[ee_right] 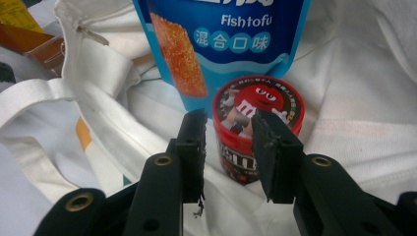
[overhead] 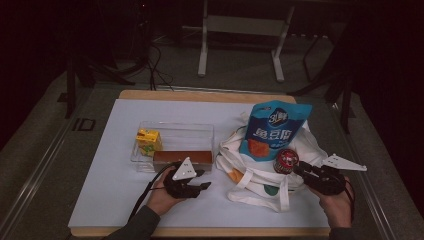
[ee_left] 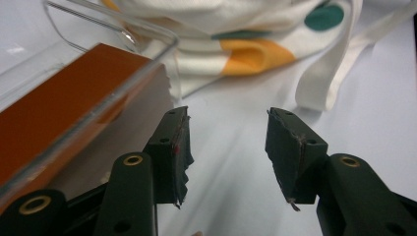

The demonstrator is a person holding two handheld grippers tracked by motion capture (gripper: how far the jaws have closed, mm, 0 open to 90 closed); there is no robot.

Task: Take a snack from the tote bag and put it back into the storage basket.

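A white tote bag with coloured dots lies at the right of the table. On it rest a blue Fishtofu pouch and a red M&M's can. My right gripper is just right of the can. In the right gripper view its jaws stand open just short of the can, not touching it, with the pouch behind. My left gripper sits low by the front of a clear plastic container. Its jaws are open and empty, beside the brown box.
The clear container holds a yellow carton and the long brown box. A bag strap trails over the white table cover ahead of the left gripper. Metal stand legs rise beyond the table's far edge.
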